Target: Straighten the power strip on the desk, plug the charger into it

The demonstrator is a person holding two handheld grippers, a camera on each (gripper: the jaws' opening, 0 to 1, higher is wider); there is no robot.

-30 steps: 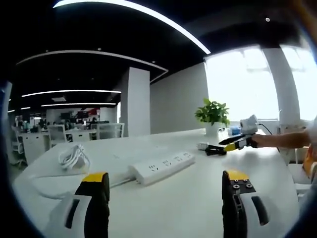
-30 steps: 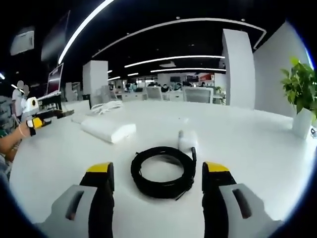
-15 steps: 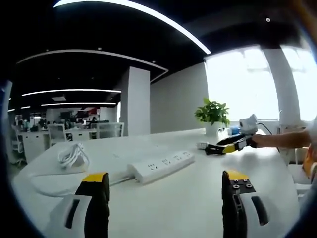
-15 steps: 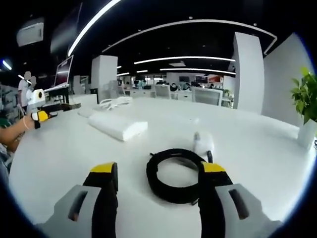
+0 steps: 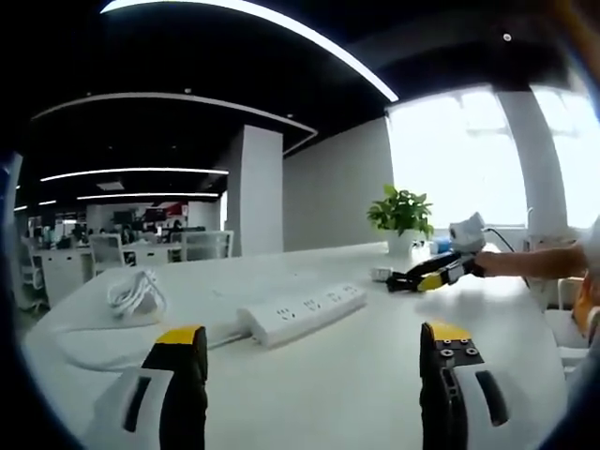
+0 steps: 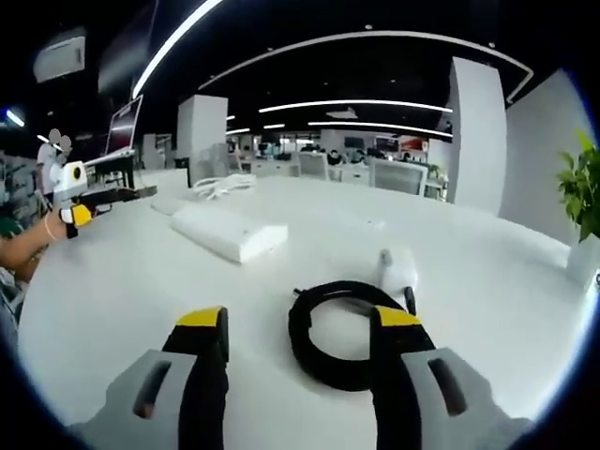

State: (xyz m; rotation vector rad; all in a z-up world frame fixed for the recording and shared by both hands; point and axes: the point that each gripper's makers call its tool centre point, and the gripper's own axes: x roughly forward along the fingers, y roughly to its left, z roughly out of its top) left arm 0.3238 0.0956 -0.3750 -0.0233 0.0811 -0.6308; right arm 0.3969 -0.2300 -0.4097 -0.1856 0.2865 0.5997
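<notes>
So, power strip (image 5: 302, 314): it's lying flat on the white desk (image 5: 375, 375), sockets up, slanted across your left gripper view, beyond and between that gripper's jaws; in your right gripper view (image 6: 228, 232) it's sitting left of centre, well past the jaws.
Strip cord: a white lead is running off the strip's left end toward a loose white bundle (image 5: 134, 293) farther back on the desk.
Charger (image 6: 397, 266): white brick resting on the desk just behind the black coil, touching or nearly touching it, can't tell which.
Black cable coil (image 6: 345, 331): it's lying flat right in front of your right gripper, its right side tucked behind the right jaw tip.
Right gripper (image 6: 296, 323): you're holding it low over the desk, jaws spread wide, gripping nothing; from the left gripper view (image 5: 412, 280) it's reaching in from the right, tips near the small white thing by the plant.
Left gripper (image 5: 314, 336): you're keeping the jaws parted wide, nothing between them, short of the strip; it's also appearing at the left edge of the right gripper view (image 6: 98, 199), well apart from the strip.
Potted plant (image 5: 403, 218): standing at the desk's far side.
Background: office desks and chairs, ceiling light strips glowing.
</notes>
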